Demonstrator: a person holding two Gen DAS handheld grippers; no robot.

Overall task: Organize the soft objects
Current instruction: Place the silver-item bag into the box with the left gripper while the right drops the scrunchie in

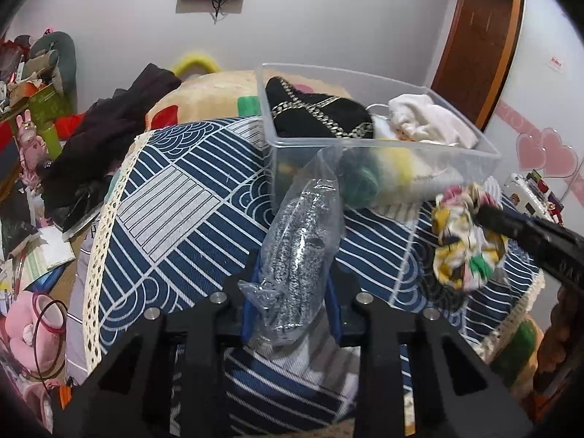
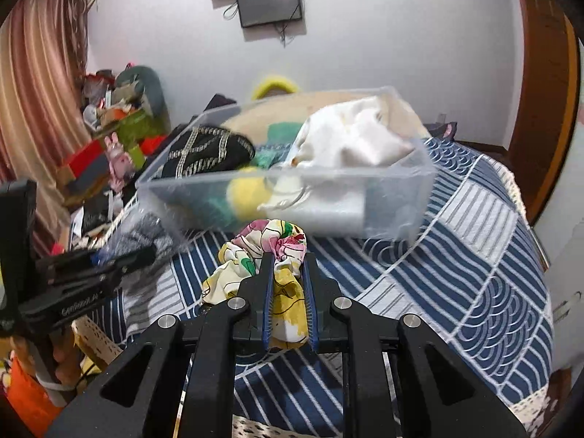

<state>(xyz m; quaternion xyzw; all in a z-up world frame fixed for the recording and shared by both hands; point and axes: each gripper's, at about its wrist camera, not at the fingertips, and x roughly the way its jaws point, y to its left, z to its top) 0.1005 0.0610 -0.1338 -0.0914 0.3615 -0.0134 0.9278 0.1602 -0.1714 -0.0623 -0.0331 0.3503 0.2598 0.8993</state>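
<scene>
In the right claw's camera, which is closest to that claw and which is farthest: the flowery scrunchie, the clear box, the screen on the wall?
1. Scrunchie: pinched in the right claw.
2. Clear box: just ahead, on the bedspread.
3. Screen: far off, high on the back wall.

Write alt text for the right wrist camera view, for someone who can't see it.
The right gripper is shut on a floral scrunchie above a blue patterned bedspread. Just beyond it is a clear plastic bin holding soft items; the left gripper holds a plastic bag at left.
</scene>
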